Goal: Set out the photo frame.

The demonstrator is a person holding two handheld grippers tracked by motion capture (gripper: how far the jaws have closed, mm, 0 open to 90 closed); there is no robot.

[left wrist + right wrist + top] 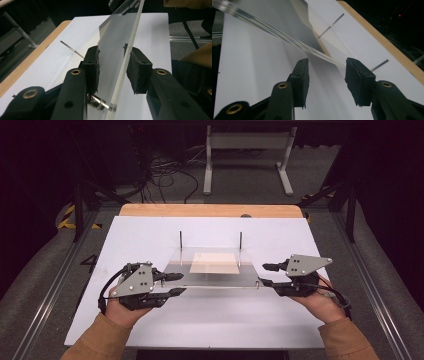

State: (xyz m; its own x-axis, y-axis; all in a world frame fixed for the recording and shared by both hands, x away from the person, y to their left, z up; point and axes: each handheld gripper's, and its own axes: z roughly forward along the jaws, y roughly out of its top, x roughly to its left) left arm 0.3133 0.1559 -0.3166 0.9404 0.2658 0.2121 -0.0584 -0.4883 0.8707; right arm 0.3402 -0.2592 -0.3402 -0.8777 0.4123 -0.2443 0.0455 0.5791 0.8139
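Left gripper (172, 284) at the left end of the clear acrylic plate (220, 275), jaws spread apart with the plate's edge standing between them, nearer the one pad (136, 71) than the other; contact not certain from the left gripper view. Right gripper (266, 274) at the plate's right end, jaws likewise parted, the plate's corner reaching into the gap just ahead of the pads; touching or not, cannot tell.

Plate itself transparent and flat, with a thick, glassy edge (130, 50), held or resting just above the white sheet (150, 240). Small metal fitting (97, 102) at the plate's near corner by the left gripper, another small one at the near right corner. Pale tan square (215, 262) seen through the plate's middle. Two thin upright metal pins (181, 241) (240, 242) at the plate's far side, one towards each far corner.

Bare white sheet open on all sides of the plate: wide room behind the pins up to the wooden table edge (210, 210), a broad strip in front of the plate towards the person, and margins beyond each gripper. Hands (122, 306) and orange sleeves below the plate's near edge.
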